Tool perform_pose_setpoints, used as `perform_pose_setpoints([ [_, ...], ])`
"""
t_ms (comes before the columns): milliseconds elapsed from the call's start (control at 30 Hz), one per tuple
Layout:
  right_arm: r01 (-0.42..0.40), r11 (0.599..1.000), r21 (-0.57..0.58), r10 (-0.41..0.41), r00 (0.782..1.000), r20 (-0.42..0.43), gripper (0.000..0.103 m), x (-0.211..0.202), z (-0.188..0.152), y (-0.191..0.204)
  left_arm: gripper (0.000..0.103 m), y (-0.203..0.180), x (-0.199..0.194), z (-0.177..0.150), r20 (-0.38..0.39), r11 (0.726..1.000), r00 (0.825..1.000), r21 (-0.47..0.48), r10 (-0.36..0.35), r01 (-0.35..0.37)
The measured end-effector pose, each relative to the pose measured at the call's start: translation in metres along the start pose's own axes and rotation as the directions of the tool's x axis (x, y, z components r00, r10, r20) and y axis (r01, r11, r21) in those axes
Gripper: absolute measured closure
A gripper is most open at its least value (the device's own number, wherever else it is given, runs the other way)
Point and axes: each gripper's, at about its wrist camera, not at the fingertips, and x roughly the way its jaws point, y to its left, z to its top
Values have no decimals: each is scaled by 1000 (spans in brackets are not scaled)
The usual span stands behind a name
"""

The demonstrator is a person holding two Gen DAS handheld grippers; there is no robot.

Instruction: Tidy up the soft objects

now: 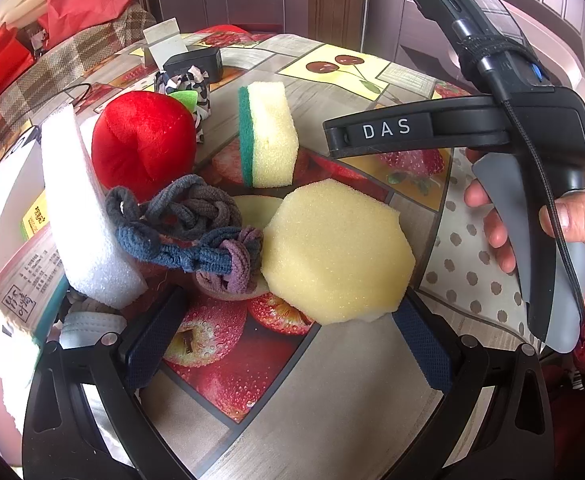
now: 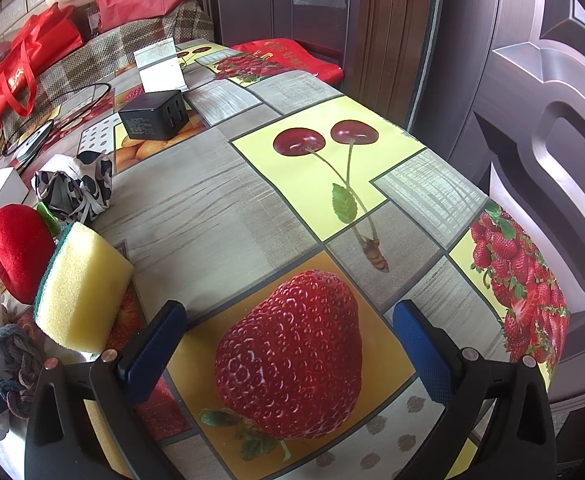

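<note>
My left gripper [image 1: 288, 340] is open, low over the table. A yellow hexagonal sponge [image 1: 336, 252] lies just ahead of it, its near edge by the right fingertip. To the sponge's left lies a knot of grey, blue and purple hair ties [image 1: 196, 232], then a white foam block [image 1: 84, 216]. Behind them sit a red plush apple [image 1: 144, 140] and a yellow-and-green scouring sponge [image 1: 268, 136]. My right gripper [image 2: 290, 352] is open and holds nothing, over a printed strawberry. The scouring sponge [image 2: 84, 292] and the plush apple [image 2: 20, 256] lie to its left.
A black-and-white patterned cloth [image 2: 76, 188], a black charger block [image 2: 154, 114] and a white card stand [image 2: 160, 68] sit further back. Printed boxes [image 1: 16, 280] crowd the left. The table edge [image 2: 532, 280] runs along the right, next to a door. A hand [image 1: 572, 232] holds the right gripper.
</note>
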Motion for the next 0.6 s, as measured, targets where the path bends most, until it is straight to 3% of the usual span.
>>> perform_pose_setpoints([
  [67,-2,1000,2,2,1000,3,0,0,1,1,1,-2,-6,-4,5,1000,1000,-1,-11,11],
  [167,-23,1000,16,22,999,25,0,-11,-4,-7,1,-4,-37,-14,107,999,993,-8,-42,43],
  [233,-79,996,47,76,996,57,0,-17,-5,-15,1,0,-63,-21,182,997,981,-30,-61,67],
  [300,-183,980,80,173,978,117,0,-30,-8,-27,0,10,-93,-28,268,996,963,-66,-45,64],
  [367,-317,945,82,288,923,255,0,-51,-9,-37,0,28,-120,-33,340,993,940,-118,15,27],
  [433,-362,932,6,333,863,379,0,-75,-11,-39,0,49,-141,-39,389,984,917,-179,88,-18],
  [500,-407,906,-120,413,779,473,0,-95,-13,-34,0,69,-151,-45,401,974,908,-225,121,-31],
  [533,-432,883,-184,466,755,461,0,-101,-12,-30,0,77,-150,-47,395,969,909,-243,134,-37],
  [600,-464,850,-248,526,769,363,0,-96,-4,-18,0,89,-147,-53,374,960,915,-275,154,-49],
])
